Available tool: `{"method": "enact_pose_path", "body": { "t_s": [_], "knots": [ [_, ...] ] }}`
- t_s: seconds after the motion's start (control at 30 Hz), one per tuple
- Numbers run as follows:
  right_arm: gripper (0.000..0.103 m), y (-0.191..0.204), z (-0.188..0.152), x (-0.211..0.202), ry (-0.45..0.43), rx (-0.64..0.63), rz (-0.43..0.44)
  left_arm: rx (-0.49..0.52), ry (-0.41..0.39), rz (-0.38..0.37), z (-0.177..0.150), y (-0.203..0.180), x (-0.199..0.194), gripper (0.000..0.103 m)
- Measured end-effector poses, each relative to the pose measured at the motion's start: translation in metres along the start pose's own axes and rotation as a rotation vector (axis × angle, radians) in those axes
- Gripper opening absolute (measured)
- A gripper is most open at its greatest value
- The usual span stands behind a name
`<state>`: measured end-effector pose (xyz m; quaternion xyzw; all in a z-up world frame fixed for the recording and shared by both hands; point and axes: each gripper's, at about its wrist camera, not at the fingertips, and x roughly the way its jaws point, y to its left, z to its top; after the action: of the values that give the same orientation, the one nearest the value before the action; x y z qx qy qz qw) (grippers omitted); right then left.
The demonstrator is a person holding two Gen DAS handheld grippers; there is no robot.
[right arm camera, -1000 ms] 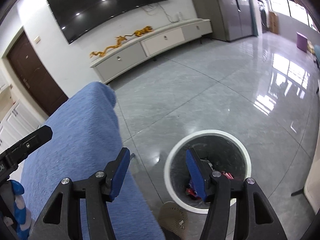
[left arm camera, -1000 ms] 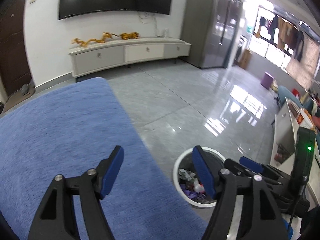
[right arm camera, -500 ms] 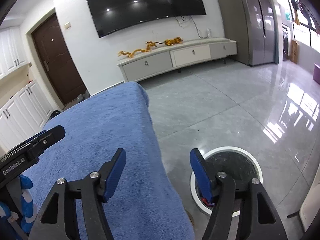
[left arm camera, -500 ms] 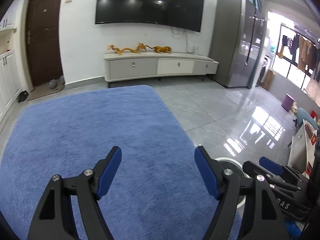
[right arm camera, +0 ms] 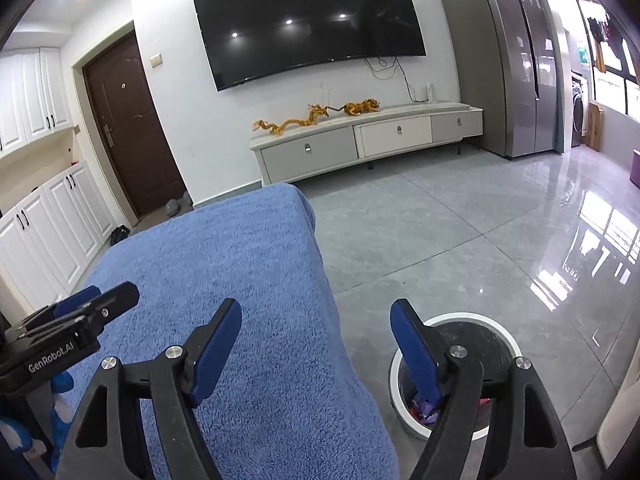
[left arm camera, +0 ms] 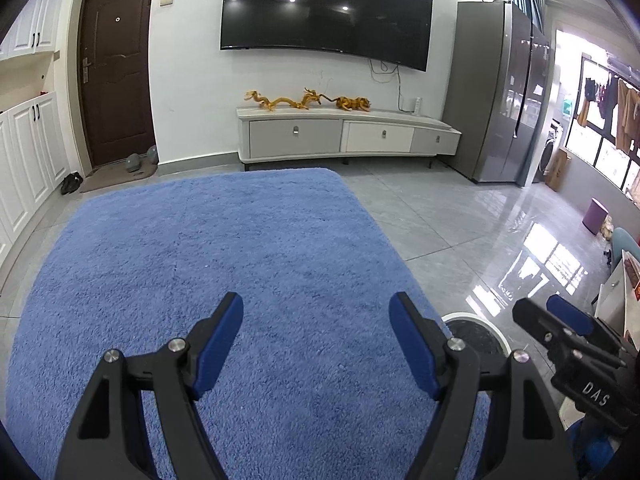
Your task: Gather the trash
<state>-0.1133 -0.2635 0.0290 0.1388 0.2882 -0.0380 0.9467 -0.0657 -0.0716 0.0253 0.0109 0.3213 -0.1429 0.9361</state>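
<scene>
A round white-rimmed trash bin [right arm camera: 472, 318] stands on the grey tile floor beside the blue cloth-covered surface [right arm camera: 224, 280]; some trash shows inside it. It also shows in the left wrist view [left arm camera: 486, 322], partly hidden by a finger. My left gripper [left arm camera: 316, 330] is open and empty above the blue surface [left arm camera: 224, 248]. My right gripper [right arm camera: 316, 334] is open and empty, its right finger over the bin. No loose trash shows on the blue surface.
A TV cabinet [left arm camera: 344, 138] with golden dragon figures [left arm camera: 280, 101] stands at the far wall under a wall TV [left arm camera: 324, 8]. A brown door [left arm camera: 116, 80] and white cupboards [left arm camera: 28, 168] are at the left, a grey fridge [left arm camera: 496, 108] at the right.
Both grippers have tilted up and drawn back from the bin, toward the blue surface. The bin has slid to the lower right of both views. Both stay open.
</scene>
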Motion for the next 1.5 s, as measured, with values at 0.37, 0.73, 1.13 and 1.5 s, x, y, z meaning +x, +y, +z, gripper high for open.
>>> {"method": "enact_pose_path", "body": {
  "t_s": [0.37,0.73,1.13,1.5],
  "knots": [
    [0.079,-0.006,0.002,-0.013,-0.056,0.022,-0.035,0.002,-0.044,0.012,0.001,-0.004,-0.017,0.074],
    [0.085,0.000,-0.003,-0.008,-0.065,-0.008,-0.068,0.020,-0.062,0.057,0.004,-0.005,-0.013,0.075],
    [0.088,0.001,-0.007,-0.006,-0.063,-0.002,-0.088,0.039,-0.101,0.086,0.003,-0.010,-0.017,0.075],
    [0.090,0.003,-0.007,-0.010,-0.079,-0.015,-0.100,0.057,-0.126,0.097,0.003,-0.016,-0.022,0.075]
  ]
}}
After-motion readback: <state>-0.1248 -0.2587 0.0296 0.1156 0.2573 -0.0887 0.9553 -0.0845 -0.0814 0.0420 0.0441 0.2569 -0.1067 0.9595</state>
